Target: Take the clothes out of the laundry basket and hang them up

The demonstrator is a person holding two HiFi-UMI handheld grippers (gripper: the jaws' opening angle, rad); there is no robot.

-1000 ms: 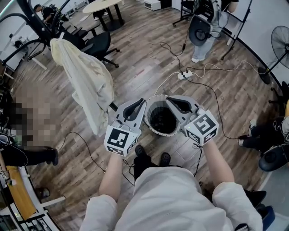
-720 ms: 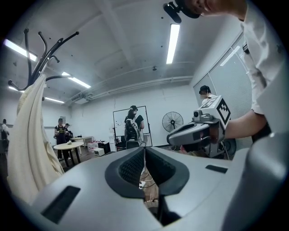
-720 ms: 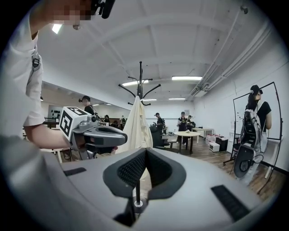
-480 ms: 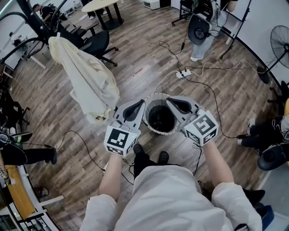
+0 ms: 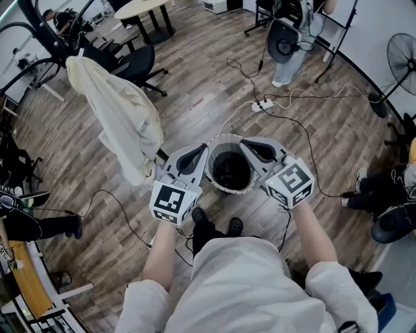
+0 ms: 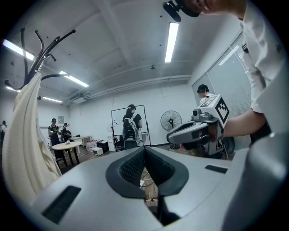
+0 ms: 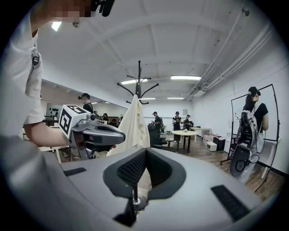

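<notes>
The round laundry basket (image 5: 225, 143), white-rimmed and dark inside, stands on the wood floor right in front of my feet; I cannot tell what lies in it. My left gripper (image 5: 200, 151) is level over its left rim with the jaws shut and nothing between them (image 6: 144, 155). Over the right rim, my right gripper (image 5: 247, 145) is also shut and empty (image 7: 146, 155). A cream garment (image 5: 120, 114) hangs from the black coat rack (image 5: 39, 29) to the left, also in the left gripper view (image 6: 25, 135) and the right gripper view (image 7: 133, 122).
A power strip (image 5: 263, 106) and cables trail across the floor beyond the basket. An office chair (image 5: 140, 62) and a round table (image 5: 146, 8) stand at the back left. A person with a backpack (image 5: 289, 39) is at the back, a fan (image 5: 403, 58) at the right.
The hanging cream garment has swayed a little on the rack. Both grippers stay in place over the basket rim.
</notes>
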